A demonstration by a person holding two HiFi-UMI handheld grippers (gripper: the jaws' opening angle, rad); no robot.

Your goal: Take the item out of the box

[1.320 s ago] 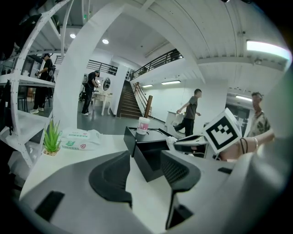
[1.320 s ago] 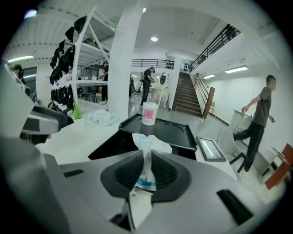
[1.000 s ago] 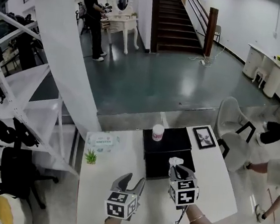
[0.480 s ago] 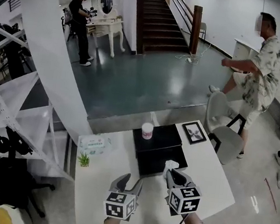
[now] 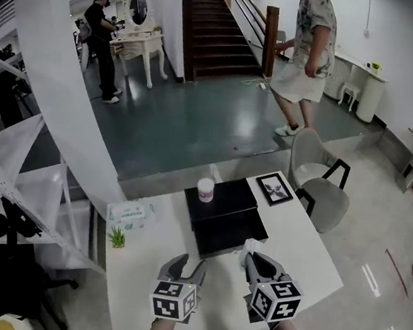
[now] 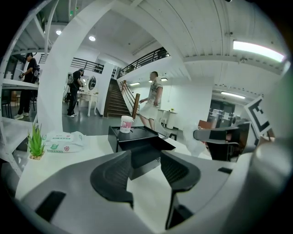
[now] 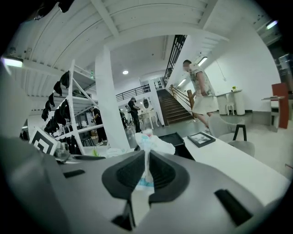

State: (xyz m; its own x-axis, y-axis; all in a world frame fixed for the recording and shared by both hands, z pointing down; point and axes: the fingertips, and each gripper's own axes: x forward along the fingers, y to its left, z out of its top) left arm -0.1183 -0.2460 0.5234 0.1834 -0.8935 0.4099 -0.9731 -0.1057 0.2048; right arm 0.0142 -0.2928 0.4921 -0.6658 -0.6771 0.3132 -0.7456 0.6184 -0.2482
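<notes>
A black box [image 5: 224, 216] lies open on the white table [image 5: 307, 255], with a white jar [image 5: 205, 189] on its far part. My right gripper [image 5: 253, 257] hovers at the box's near right corner, shut on a crumpled white packet [image 5: 251, 244]. In the right gripper view the packet [image 7: 153, 145] is pinched thin between the pads of the gripper [image 7: 145, 171]. My left gripper [image 5: 189, 267] hangs over the table in front of the box, open and empty. The left gripper view shows the box [image 6: 137, 141] through its gap [image 6: 145, 170].
A framed picture [image 5: 274, 188] lies at the table's far right corner. A tissue pack [image 5: 131, 215] and a small green plant [image 5: 117, 238] sit on the left. A grey chair [image 5: 316, 183] stands beyond the table. People move about on the floor behind.
The head view has swung, so the table sits further left. A person in a patterned shirt walked away towards the stairs. My right gripper still holds the packet, now slightly nearer me.
</notes>
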